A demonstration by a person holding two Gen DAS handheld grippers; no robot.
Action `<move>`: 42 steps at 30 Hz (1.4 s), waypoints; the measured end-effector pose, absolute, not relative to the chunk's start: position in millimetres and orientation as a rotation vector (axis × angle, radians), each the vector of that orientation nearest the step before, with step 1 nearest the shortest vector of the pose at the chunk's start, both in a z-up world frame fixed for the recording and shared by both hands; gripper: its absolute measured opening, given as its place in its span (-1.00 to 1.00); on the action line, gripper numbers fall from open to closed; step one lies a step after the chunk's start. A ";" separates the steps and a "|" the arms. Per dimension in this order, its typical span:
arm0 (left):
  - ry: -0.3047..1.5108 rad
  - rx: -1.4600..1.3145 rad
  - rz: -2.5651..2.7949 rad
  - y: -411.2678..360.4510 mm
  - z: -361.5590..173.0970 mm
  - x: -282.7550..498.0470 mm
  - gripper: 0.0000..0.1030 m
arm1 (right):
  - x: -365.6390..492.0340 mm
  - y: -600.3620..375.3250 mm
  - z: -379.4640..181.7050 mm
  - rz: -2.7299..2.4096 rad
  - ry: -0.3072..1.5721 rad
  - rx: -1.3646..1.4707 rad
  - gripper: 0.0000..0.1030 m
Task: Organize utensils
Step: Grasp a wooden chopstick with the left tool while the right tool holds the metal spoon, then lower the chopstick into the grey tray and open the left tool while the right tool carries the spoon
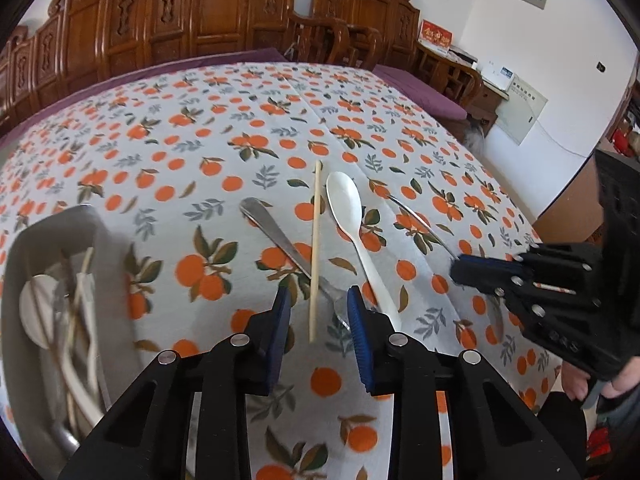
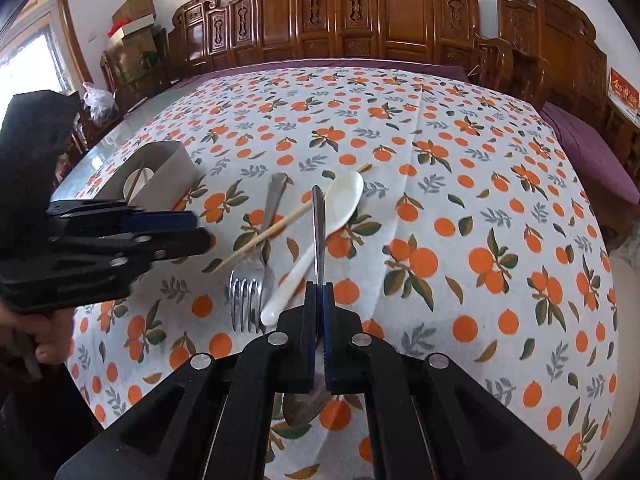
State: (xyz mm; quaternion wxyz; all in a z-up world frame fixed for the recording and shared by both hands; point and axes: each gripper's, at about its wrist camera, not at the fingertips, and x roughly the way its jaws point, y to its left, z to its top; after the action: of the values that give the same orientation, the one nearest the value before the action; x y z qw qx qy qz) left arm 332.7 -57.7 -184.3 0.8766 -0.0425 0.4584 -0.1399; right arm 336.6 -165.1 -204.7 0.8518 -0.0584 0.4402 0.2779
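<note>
The right gripper [image 2: 318,316] is clamped tight on a shiny metal spoon [image 2: 319,232]. The left gripper [image 1: 320,312] has its fingers apart, with nothing in them, over a thin wooden chopstick [image 1: 316,248]. Beside it on the orange-print tablecloth [image 1: 200,140] lie a silver metal fork [image 1: 280,240] and a white plastic spoon [image 1: 352,216]. Left of them stands a grey holder box [image 1: 104,240] with utensils inside.
</note>
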 end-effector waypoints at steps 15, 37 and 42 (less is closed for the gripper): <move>1.043 -0.030 -0.240 -61.8 -219.3 352.8 -0.69 | 331.7 -169.7 -212.6 0.601 0.937 -0.100 -0.92; 0.920 -0.027 -0.242 -33.4 -147.4 284.2 -0.92 | 303.5 -142.8 -178.4 0.619 0.879 -0.115 -0.93; 0.887 -0.036 -0.228 -16.8 -129.2 259.7 -0.92 | 293.9 -127.2 -168.0 0.634 0.864 -0.133 -0.93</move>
State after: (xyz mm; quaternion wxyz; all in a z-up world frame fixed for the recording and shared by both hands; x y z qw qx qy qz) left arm 259.7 -16.8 -129.2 0.8968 -0.0175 0.4282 -0.1101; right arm 293.9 -127.2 -168.0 0.8577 -0.0635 0.4114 0.3018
